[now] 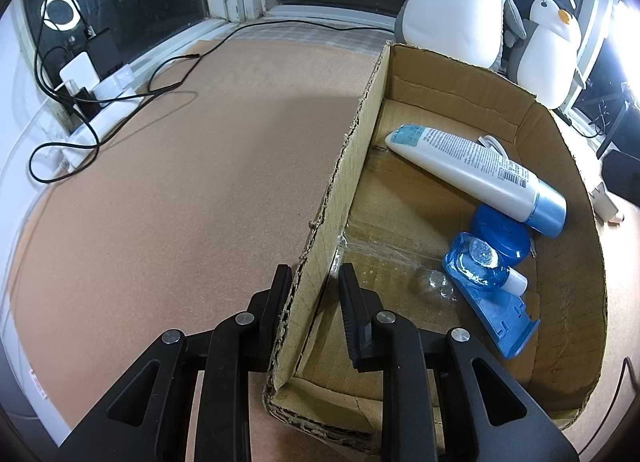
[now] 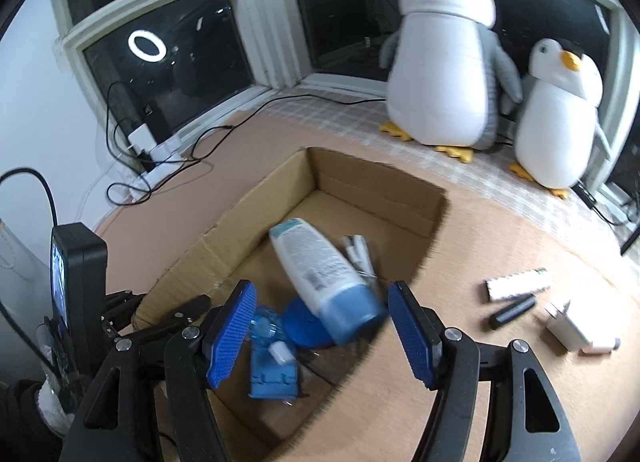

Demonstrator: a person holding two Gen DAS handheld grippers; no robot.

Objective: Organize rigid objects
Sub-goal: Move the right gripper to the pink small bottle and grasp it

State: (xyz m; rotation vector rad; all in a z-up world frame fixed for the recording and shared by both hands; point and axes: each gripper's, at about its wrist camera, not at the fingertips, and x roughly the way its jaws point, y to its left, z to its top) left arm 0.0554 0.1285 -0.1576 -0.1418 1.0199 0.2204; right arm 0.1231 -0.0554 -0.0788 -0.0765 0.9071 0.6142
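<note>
An open cardboard box (image 1: pixel 352 166) (image 2: pixel 384 198) stands on the brown table. Inside it lie a white bottle with a blue cap (image 1: pixel 472 170) (image 2: pixel 320 274), a round blue lid (image 1: pixel 500 234) (image 2: pixel 300 322), a small clear blue bottle (image 1: pixel 478 262) (image 2: pixel 266 332) on a blue holder (image 1: pixel 500 318), and a white cord piece (image 2: pixel 360 252). My left gripper (image 1: pixel 315 268) is shut on the box's left wall near its front corner, one finger on each side. My right gripper (image 2: pixel 322 290) hovers open over the box, with nothing between its blue pads (image 2: pixel 234 330).
To the right of the box on the table lie a white strip (image 2: pixel 518 284), a black stick (image 2: pixel 512 312) and a white charger plug (image 2: pixel 568 328). Two plush penguins (image 2: pixel 444 62) (image 2: pixel 560 114) stand at the window. Cables and a power strip (image 1: pixel 108 102) crowd the far left corner.
</note>
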